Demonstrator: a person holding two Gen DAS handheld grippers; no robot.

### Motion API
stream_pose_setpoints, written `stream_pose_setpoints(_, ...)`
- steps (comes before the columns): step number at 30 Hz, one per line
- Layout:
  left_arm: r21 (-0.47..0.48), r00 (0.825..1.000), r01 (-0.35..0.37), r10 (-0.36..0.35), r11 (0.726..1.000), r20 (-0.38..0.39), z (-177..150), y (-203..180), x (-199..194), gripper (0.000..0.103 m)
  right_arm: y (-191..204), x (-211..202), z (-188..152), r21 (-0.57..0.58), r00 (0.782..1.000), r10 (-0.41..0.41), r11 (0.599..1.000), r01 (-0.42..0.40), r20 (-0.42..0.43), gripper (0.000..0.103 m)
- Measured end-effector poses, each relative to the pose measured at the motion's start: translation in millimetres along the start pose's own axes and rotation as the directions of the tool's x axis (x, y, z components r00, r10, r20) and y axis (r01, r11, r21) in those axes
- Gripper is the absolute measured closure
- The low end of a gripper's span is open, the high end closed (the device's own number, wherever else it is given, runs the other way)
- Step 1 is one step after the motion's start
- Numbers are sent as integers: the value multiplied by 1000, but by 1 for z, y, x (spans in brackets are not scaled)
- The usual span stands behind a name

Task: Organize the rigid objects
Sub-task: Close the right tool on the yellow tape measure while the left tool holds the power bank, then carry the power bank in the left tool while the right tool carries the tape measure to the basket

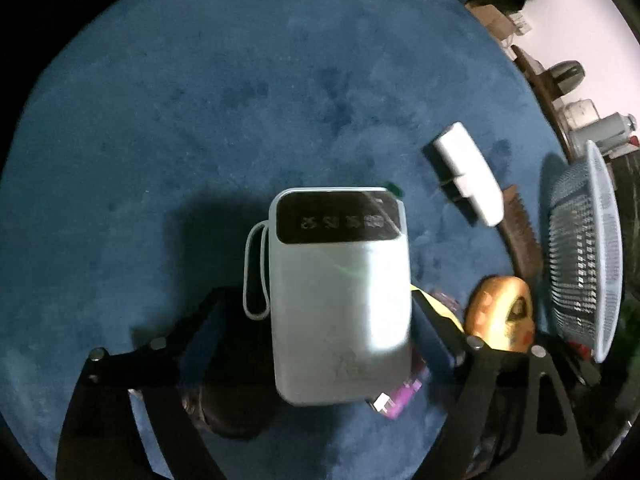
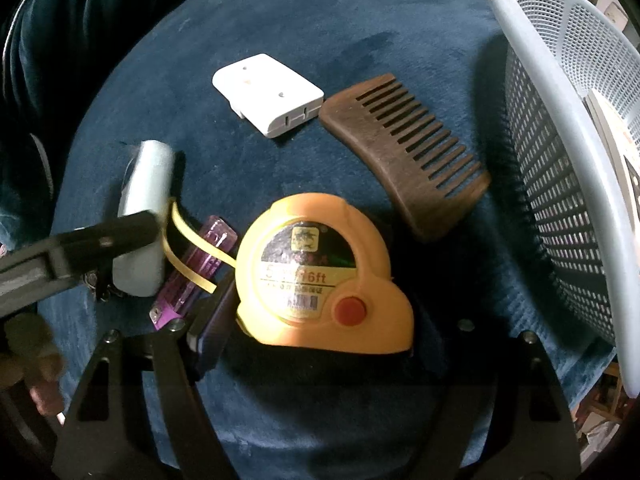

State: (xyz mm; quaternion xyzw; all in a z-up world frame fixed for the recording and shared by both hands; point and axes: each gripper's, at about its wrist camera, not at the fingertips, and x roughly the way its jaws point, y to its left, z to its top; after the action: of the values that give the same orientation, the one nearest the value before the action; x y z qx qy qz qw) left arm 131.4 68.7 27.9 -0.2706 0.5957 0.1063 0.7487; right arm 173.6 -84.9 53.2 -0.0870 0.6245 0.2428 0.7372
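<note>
Right wrist view: fingers (image 2: 320,316) grip an orange tape measure (image 2: 316,268); left fingers (image 1: 320,320) straddle a pale power bank (image 1: 340,300).

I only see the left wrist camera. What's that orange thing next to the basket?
Observer: It's a tape measure. Its round label and red button face the right wrist camera.
Operator: Is the right gripper on it?
Observer: Yes. The right gripper has a finger against each side of it and looks closed on it.
Operator: Is anything in the basket yet?
Observer: The basket holds one flat pale item against its far wall. I can't tell what it is.
</note>
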Motion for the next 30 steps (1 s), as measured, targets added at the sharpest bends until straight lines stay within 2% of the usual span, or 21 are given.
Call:
stream_pose_setpoints(2,21,999,-35,35,999,-1,-1,-6,2,16,1,1,1,-5,1000,0,1000,0,-5,22)
stream_pose_setpoints(3,28,999,-33,33,999,2,-1,-10,0,31,1,2,3,-10,1000,-1,1000,1,-10,21)
stream_pose_setpoints(4,43,1000,-7,7,999,6,0,-14,-4,34,2,3,4,-12,1000,-3,1000,3,-15,20)
stream_pose_setpoints(7,39,999,-23,22,999,33,-2,-19,-18,34,2,5,8,-24,1000,-14,1000,14,-28,24)
stream_pose_setpoints(11,-38,997,51,-49,998,62,-5,-12,-37,34,-6,-2,12,32,998,51,998,-50,-25,25)
stream_pose_setpoints(15,-14,994,3,-1,1000,112,-8,-14,-63,34,-15,-11,16,93,993,118,989,-116,-22,25)
stream_pose_setpoints(20,-15,991,-18,20,1000,133,-15,-14,-79,34,-10,-23,16,90,988,151,985,-150,-8,25)
stream_pose_setpoints(25,-6,991,-25,26,1000,133,-20,-25,-82,35,-5,-40,16,82,984,176,981,-176,8,25)
stream_pose_setpoints(30,6,989,-21,20,1000,146,-24,-29,-96,35,-12,-73,15,88,978,199,975,-204,69,25)
